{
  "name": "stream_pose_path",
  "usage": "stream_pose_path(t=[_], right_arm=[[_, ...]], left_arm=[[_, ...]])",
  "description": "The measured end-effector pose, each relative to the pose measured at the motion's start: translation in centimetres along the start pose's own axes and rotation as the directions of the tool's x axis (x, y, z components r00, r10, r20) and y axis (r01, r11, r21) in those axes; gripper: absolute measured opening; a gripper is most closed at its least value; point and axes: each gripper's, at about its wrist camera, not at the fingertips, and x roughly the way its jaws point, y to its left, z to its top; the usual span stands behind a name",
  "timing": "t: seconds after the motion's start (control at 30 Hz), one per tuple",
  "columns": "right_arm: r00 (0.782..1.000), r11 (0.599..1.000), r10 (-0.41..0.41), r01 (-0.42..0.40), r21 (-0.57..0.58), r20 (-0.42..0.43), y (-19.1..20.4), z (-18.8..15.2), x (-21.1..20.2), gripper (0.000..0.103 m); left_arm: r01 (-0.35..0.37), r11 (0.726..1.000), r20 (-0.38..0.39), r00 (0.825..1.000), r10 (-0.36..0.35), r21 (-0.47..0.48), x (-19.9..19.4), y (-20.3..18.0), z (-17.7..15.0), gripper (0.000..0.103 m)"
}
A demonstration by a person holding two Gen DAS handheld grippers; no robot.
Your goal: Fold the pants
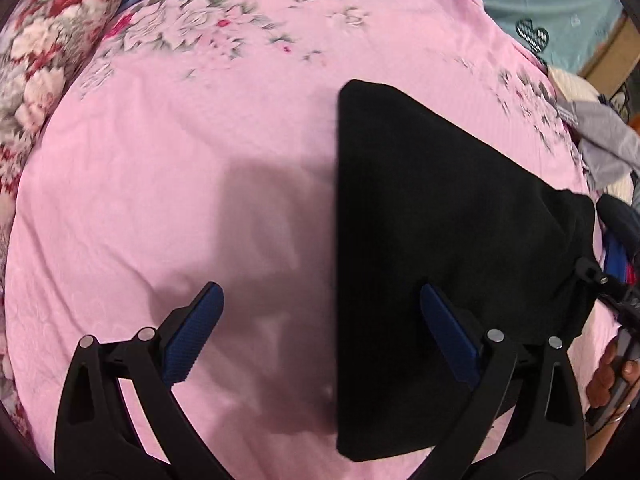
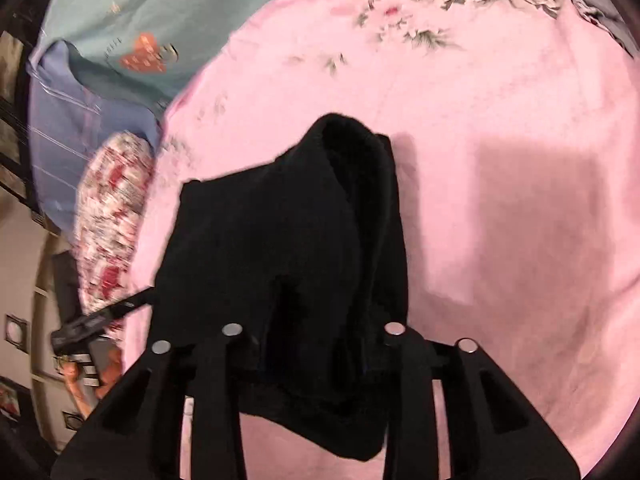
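The black pants (image 1: 432,208) lie folded on the pink floral bedspread (image 1: 200,152), to the right in the left wrist view. My left gripper (image 1: 320,320) is open and empty above the bedspread, its right blue pad over the pants' near left edge. My right gripper (image 2: 316,344) is shut on a bunched end of the pants (image 2: 288,248) and lifts it off the bedspread (image 2: 500,160); the cloth hides its fingertips. The right gripper also shows at the right edge of the left wrist view (image 1: 608,284).
A red-and-white floral pillow (image 1: 52,52) lies at the far left of the bed. A teal blanket (image 1: 560,4) and a heap of grey and white clothes (image 1: 600,144) lie at the right. Pillow (image 2: 116,208) and teal blanket (image 2: 132,20) also show in the right wrist view.
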Motion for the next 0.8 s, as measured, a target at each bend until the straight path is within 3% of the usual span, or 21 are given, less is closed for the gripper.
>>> stream_pose_path(t=[0.03,0.07,0.1,0.17,0.27,0.3,0.33,0.37,0.4,0.43,0.47,0.53,0.6,0.63,0.7,0.77,0.8], right_arm=[[0.999,0.999,-0.017,0.018,-0.029,0.031,0.5,-0.1,-0.9,0.04],[0.998,0.998,-0.02,0.023,-0.053,0.051,1.0,-0.1,-1.5,0.051],[0.998,0.998,-0.014,0.018,-0.067,0.061,1.3,0.1,-1.8,0.069],[0.996,0.997,0.01,-0.003,-0.079,0.086,2.0,0.9,-2.1,0.075],[0.996,0.996,-0.037,0.043,-0.077,0.079,2.0,2.0,-1.4,0.075],[0.995,0.995,-0.068,0.072,-0.064,0.07,1.8,2.4,-0.8,0.07],[0.994,0.994,-0.096,0.098,-0.041,0.058,1.5,3.1,-0.1,0.064],[0.992,0.993,-0.115,0.116,-0.025,0.05,1.3,3.4,0.4,0.043],[0.991,0.992,-0.124,0.124,-0.005,0.045,0.9,3.7,0.8,0.03],[0.992,0.993,-0.115,0.115,0.004,0.049,0.7,3.7,0.5,0.027],[0.993,0.996,-0.091,0.092,-0.008,0.078,1.0,3.6,-0.5,0.014],[0.989,0.998,-0.051,0.057,-0.04,0.137,1.7,3.2,-2.5,0.01],[0.988,0.998,-0.069,0.07,-0.005,0.138,0.6,2.9,-2.9,0.011],[0.987,0.992,-0.126,0.126,0.0,0.1,-0.3,2.8,-2.2,0.013],[0.972,0.975,-0.222,0.222,0.003,0.076,-1.1,2.2,-1.6,0.034],[0.972,0.978,-0.205,0.209,-0.021,0.111,-0.5,1.1,-3.0,0.034],[0.978,0.984,-0.166,0.173,-0.047,0.129,0.3,0.3,-4.0,0.043]], left_arm=[[-0.008,1.0,0.002,1.0,0.008,0.002,0.0,-0.1,0.1,0.1],[-0.011,1.0,0.002,1.0,0.011,-0.009,0.0,0.0,0.3,0.1],[-0.008,1.0,0.002,1.0,0.008,-0.019,-0.1,0.3,0.4,0.1],[-0.001,0.998,0.001,1.0,0.001,-0.056,-0.2,0.9,0.7,0.1],[-0.007,0.997,-0.003,1.0,0.007,-0.078,-0.2,1.3,0.9,0.1],[-0.007,0.997,-0.006,1.0,0.007,-0.083,-0.1,1.3,1.0,0.1],[-0.005,0.996,-0.008,1.0,0.004,-0.088,-0.1,1.2,1.0,0.1],[0.0,0.996,-0.011,1.0,-0.001,-0.092,0.0,1.3,1.1,0.1],[0.0,0.995,-0.011,1.0,-0.001,-0.097,-0.1,1.2,1.1,0.1],[0.002,0.995,-0.006,1.0,-0.003,-0.099,-0.2,1.2,1.2,0.1],[0.003,0.995,0.001,1.0,-0.003,-0.097,-0.2,1.2,1.3,0.1],[-0.01,0.995,0.006,1.0,0.011,-0.098,0.0,1.2,1.6,0.1],[-0.017,0.995,-0.011,1.0,0.016,-0.102,0.8,1.1,2.0,0.1],[-0.023,0.995,-0.032,0.999,0.02,-0.1,1.3,1.0,2.1,0.1],[-0.01,0.995,-0.039,0.999,0.006,-0.103,1.3,0.9,2.1,0.1],[0.012,0.994,-0.014,1.0,-0.013,-0.109,0.5,1.0,1.7,0.1],[0.014,0.994,-0.009,1.0,-0.015,-0.111,0.2,1.1,1.7,0.1]])
